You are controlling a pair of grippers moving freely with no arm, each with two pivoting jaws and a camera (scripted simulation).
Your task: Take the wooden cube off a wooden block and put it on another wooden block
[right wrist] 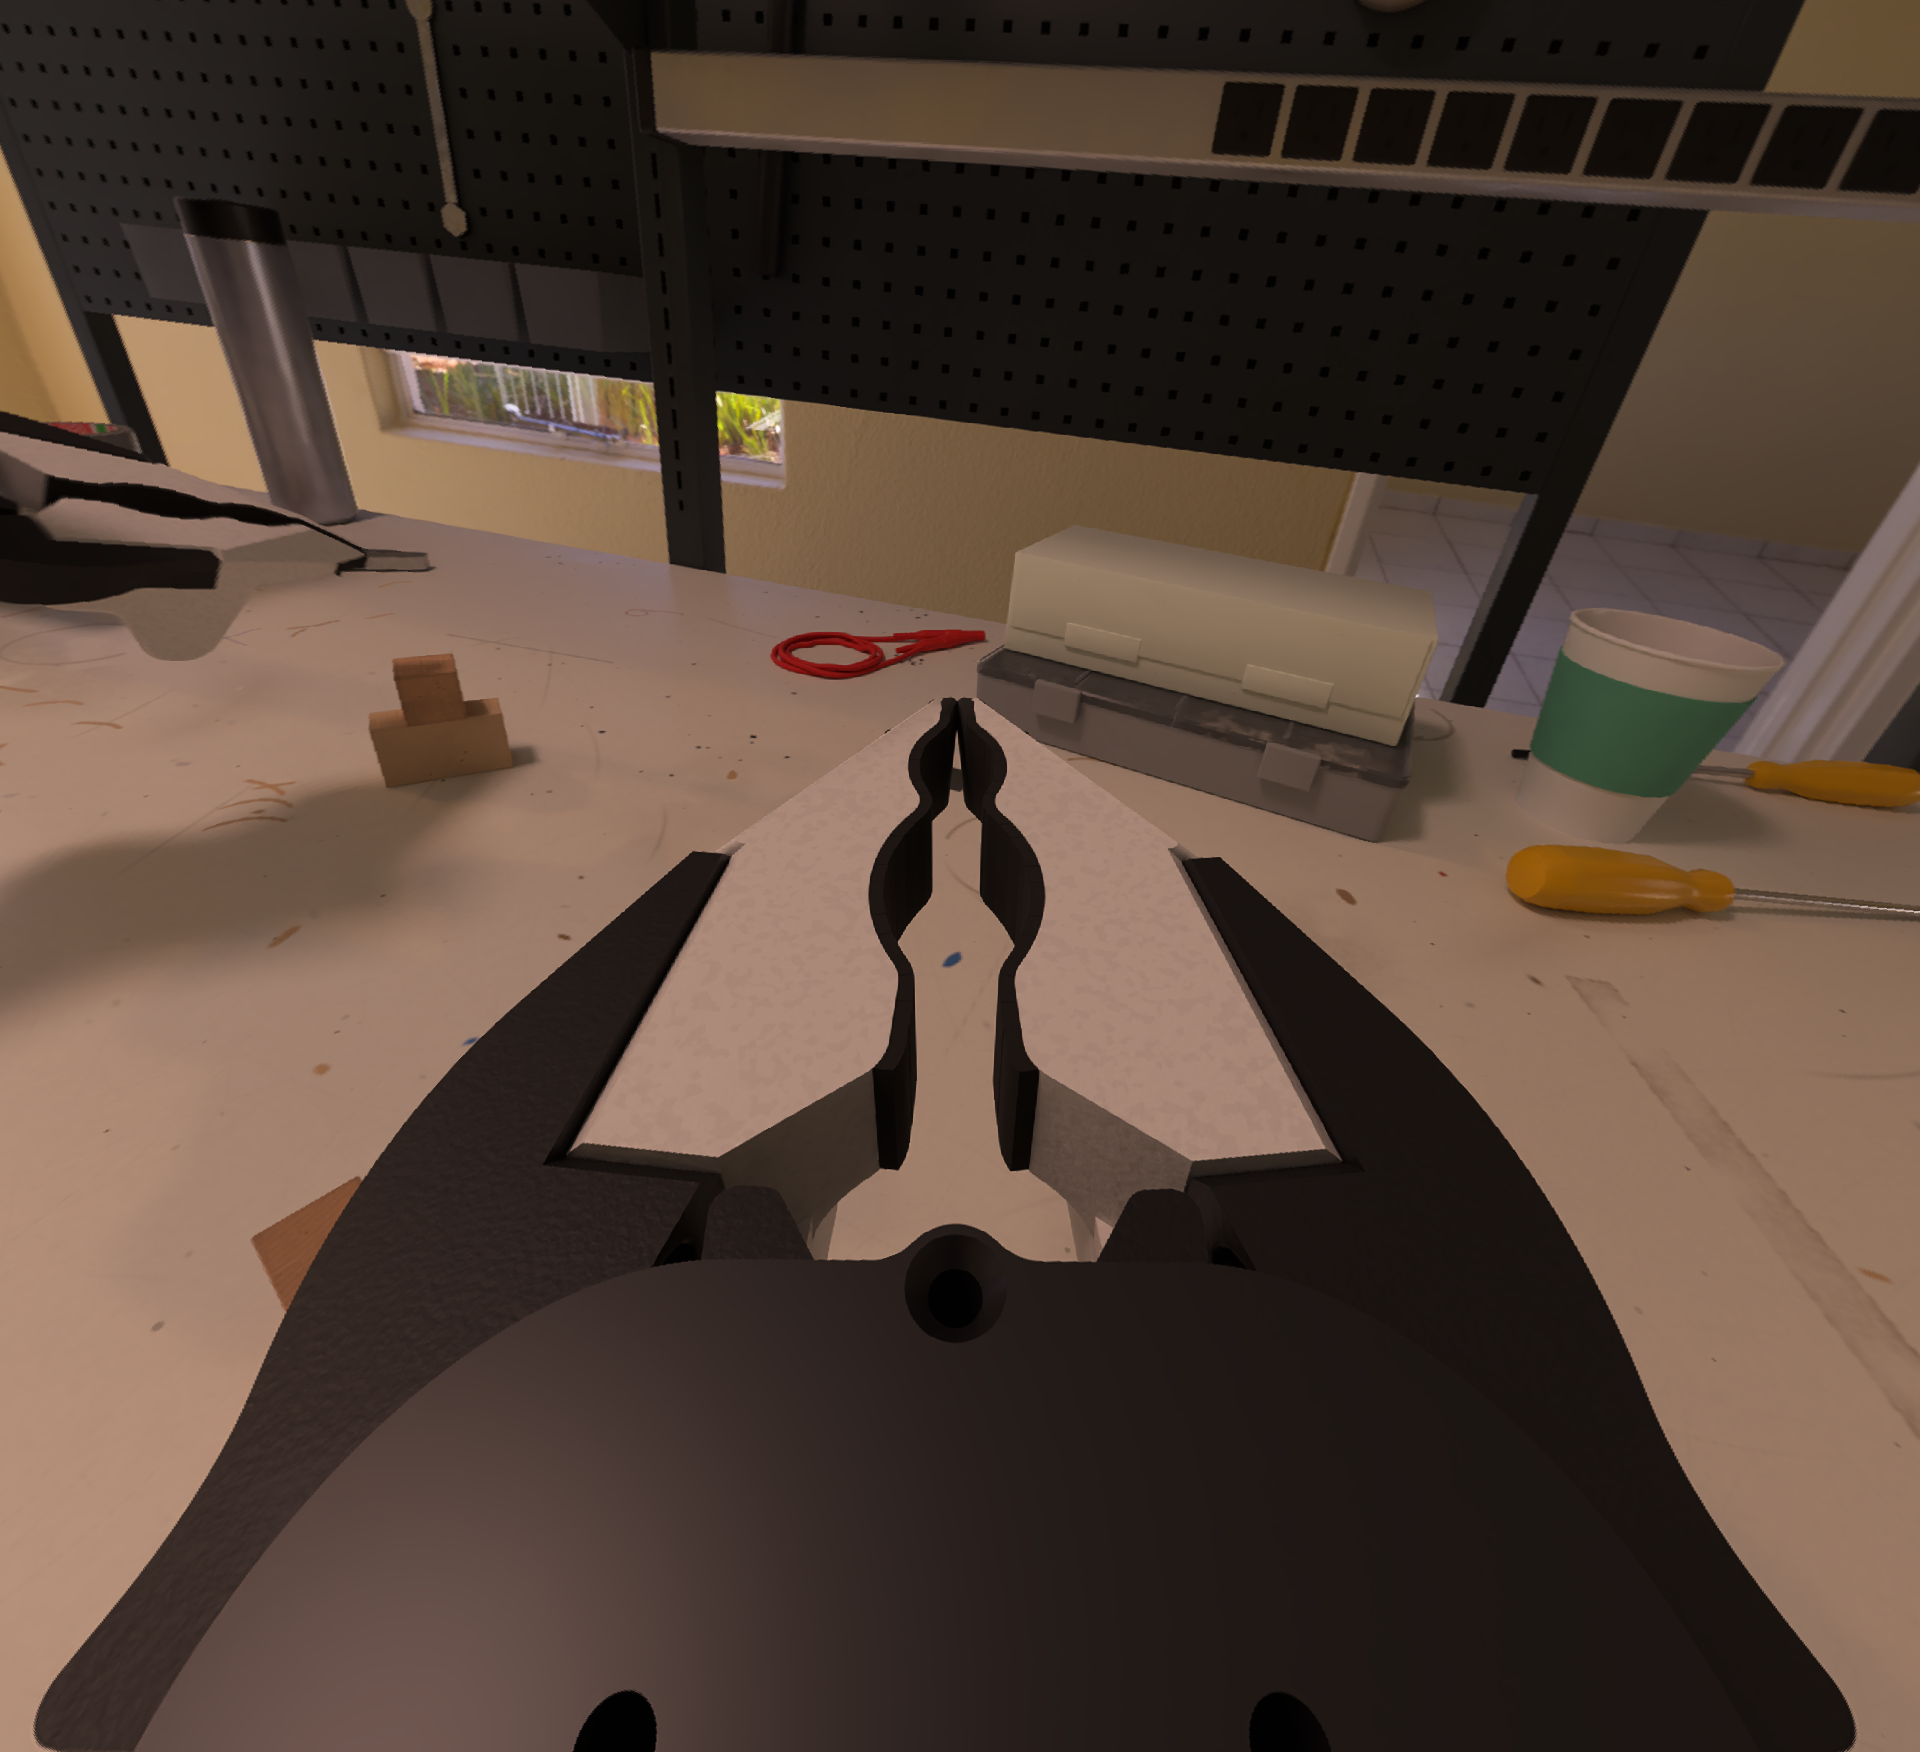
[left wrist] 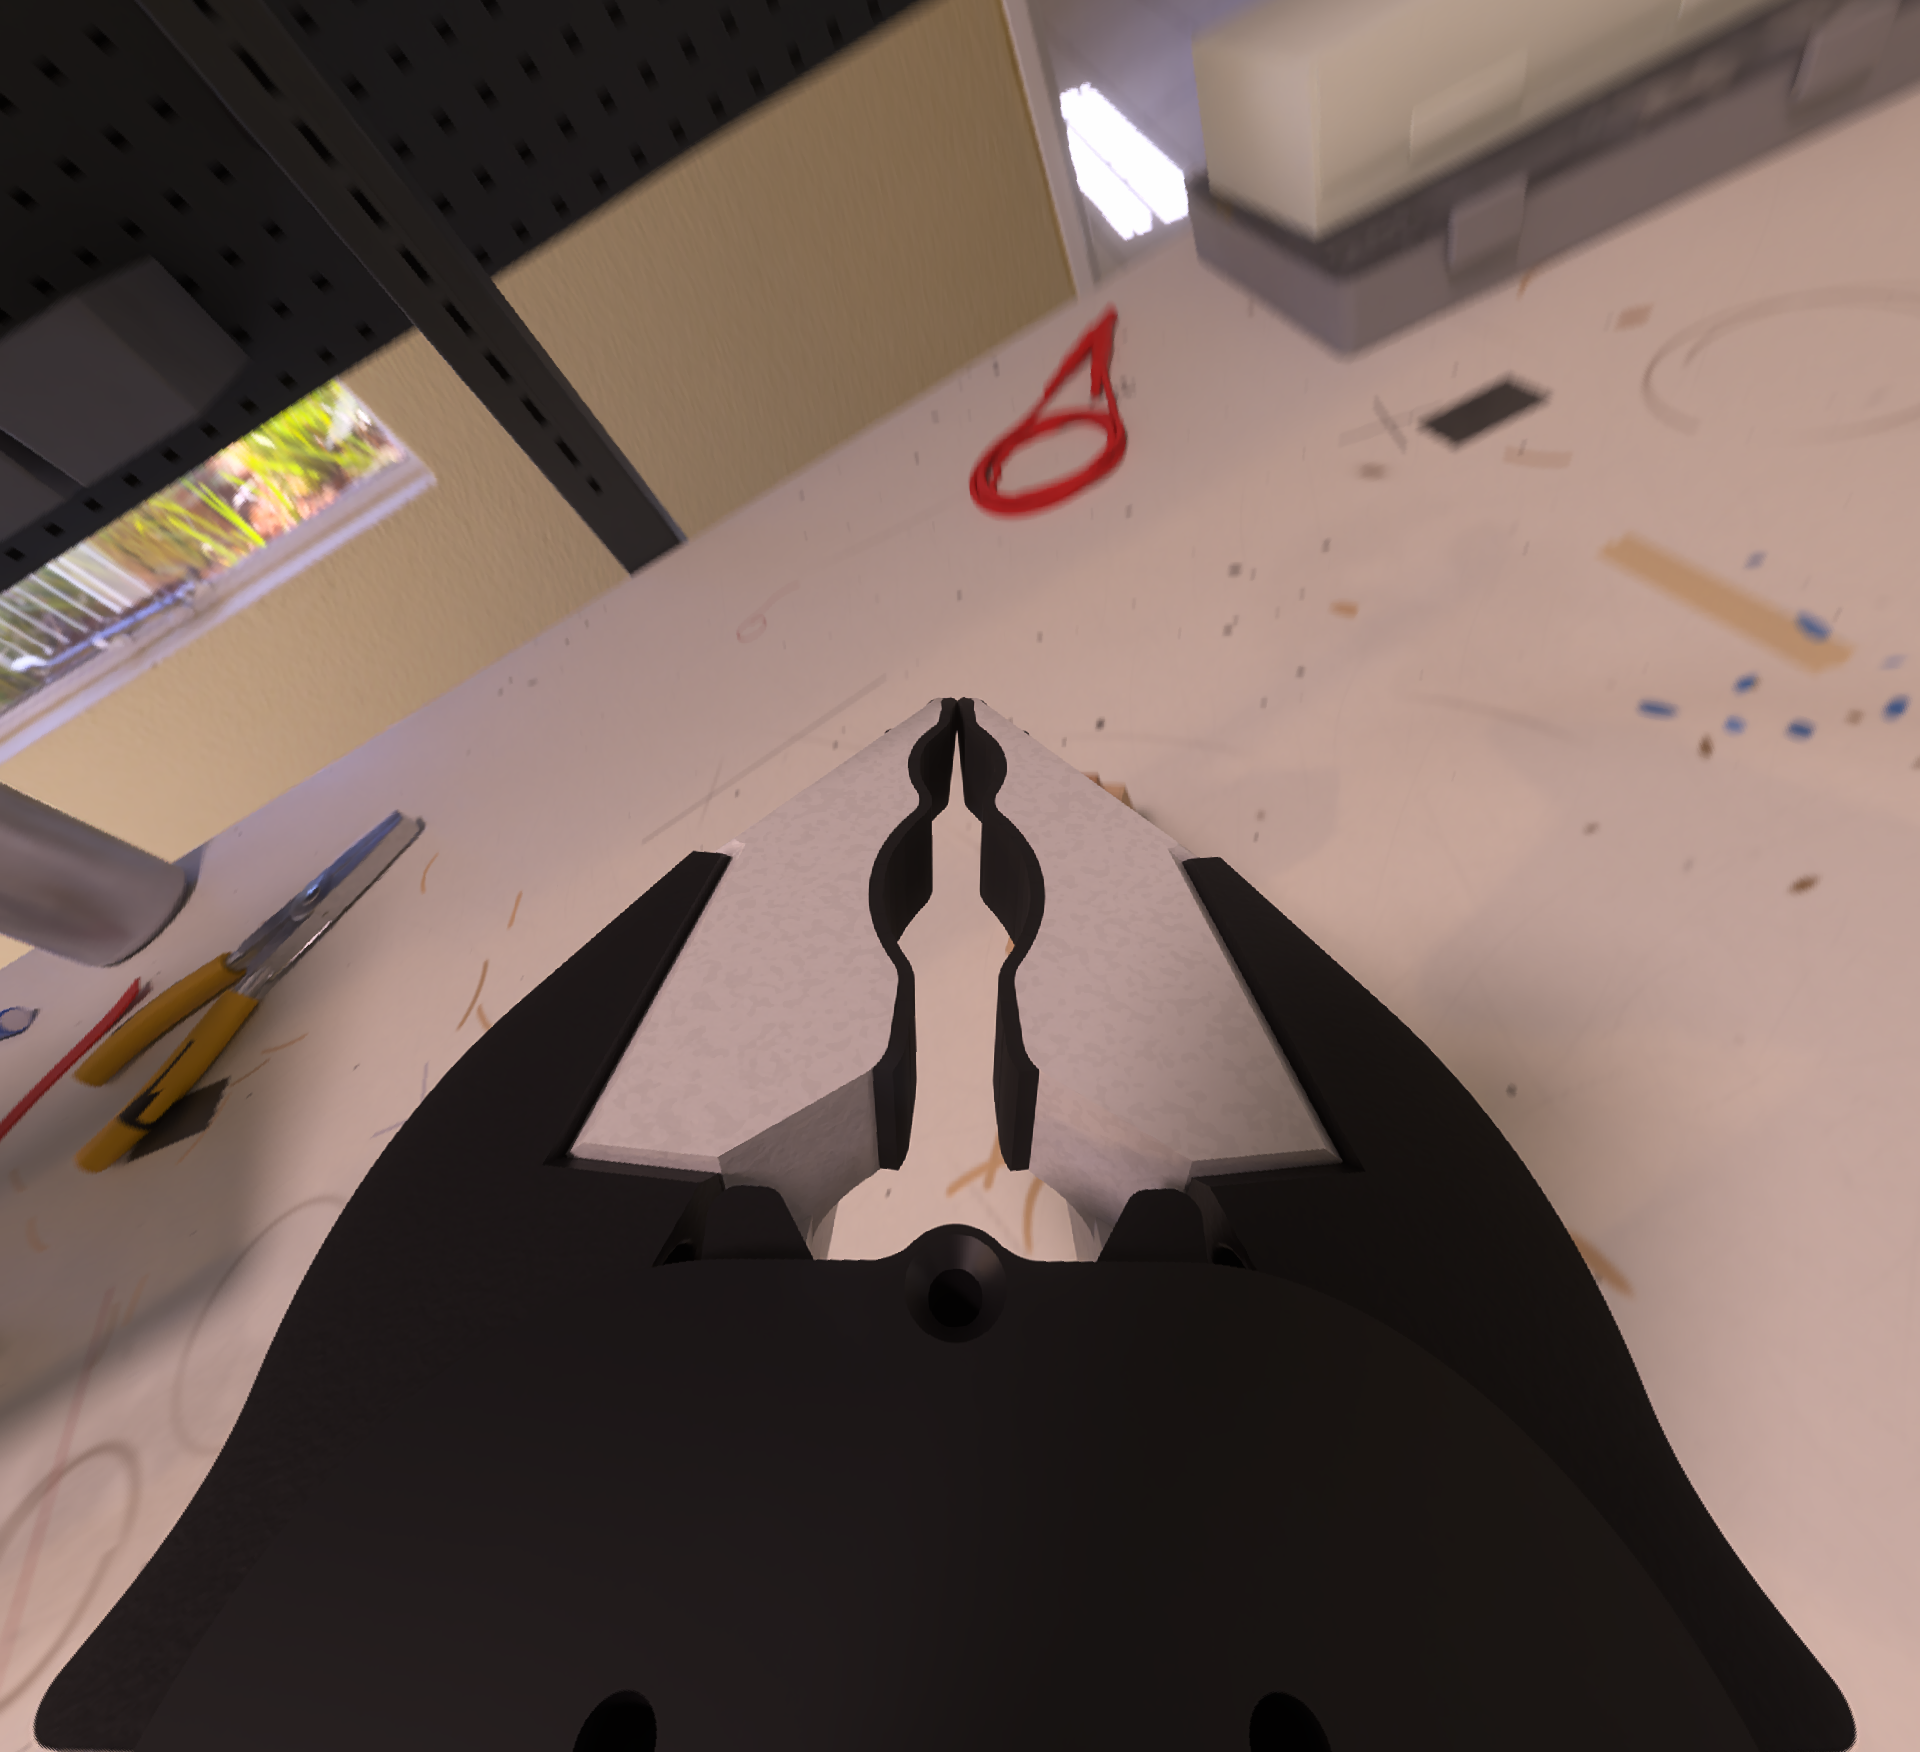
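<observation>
In the right wrist view a small wooden cube point(right wrist: 427, 686) sits on top of a pale wooden block point(right wrist: 442, 746) on the bench, left of my right gripper point(right wrist: 957, 705). A second wooden block point(right wrist: 303, 1237) shows partly at the lower left, mostly hidden behind the gripper body. My right gripper is shut and empty, above the bench. My left gripper point(left wrist: 957, 705) is shut and empty, tilted over the bench; it also shows at the far left of the right wrist view point(right wrist: 384, 559). No cube or block shows clearly in the left wrist view.
A red cord loop point(right wrist: 868, 653) and a cream case on a grey case point(right wrist: 1205, 663) lie ahead. A green-banded paper cup point(right wrist: 1642, 715) and yellow-handled screwdrivers point(right wrist: 1621, 881) are right. A steel tumbler point(right wrist: 265, 362) stands back left. Yellow-handled pliers point(left wrist: 197, 1016) lie left.
</observation>
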